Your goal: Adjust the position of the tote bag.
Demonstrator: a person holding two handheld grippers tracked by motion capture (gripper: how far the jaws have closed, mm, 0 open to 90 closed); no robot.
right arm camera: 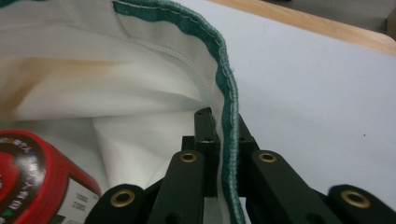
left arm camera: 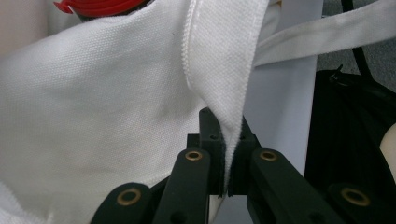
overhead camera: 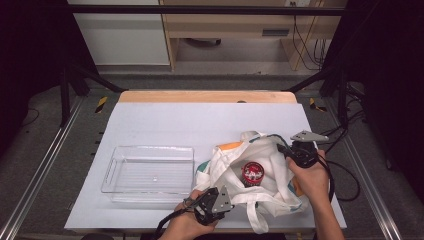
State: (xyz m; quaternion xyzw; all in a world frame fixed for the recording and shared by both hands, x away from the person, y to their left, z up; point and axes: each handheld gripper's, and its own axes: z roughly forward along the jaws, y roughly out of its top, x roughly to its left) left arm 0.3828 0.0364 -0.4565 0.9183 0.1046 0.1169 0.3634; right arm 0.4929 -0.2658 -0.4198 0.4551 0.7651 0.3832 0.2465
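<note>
A white cloth tote bag with a green-trimmed rim lies on the table's right front, its mouth held apart. Inside it sits a red round container, also seen as the red container at lower left of the right gripper view and the red container at the top of the left gripper view. My left gripper is shut on the bag's near white hem. My right gripper is shut on the bag's green-edged rim at its far right side.
A transparent plastic tray stands to the left of the bag, with nothing in it. The bag's white straps hang toward the table's front edge. The white table top runs back to a wooden edge.
</note>
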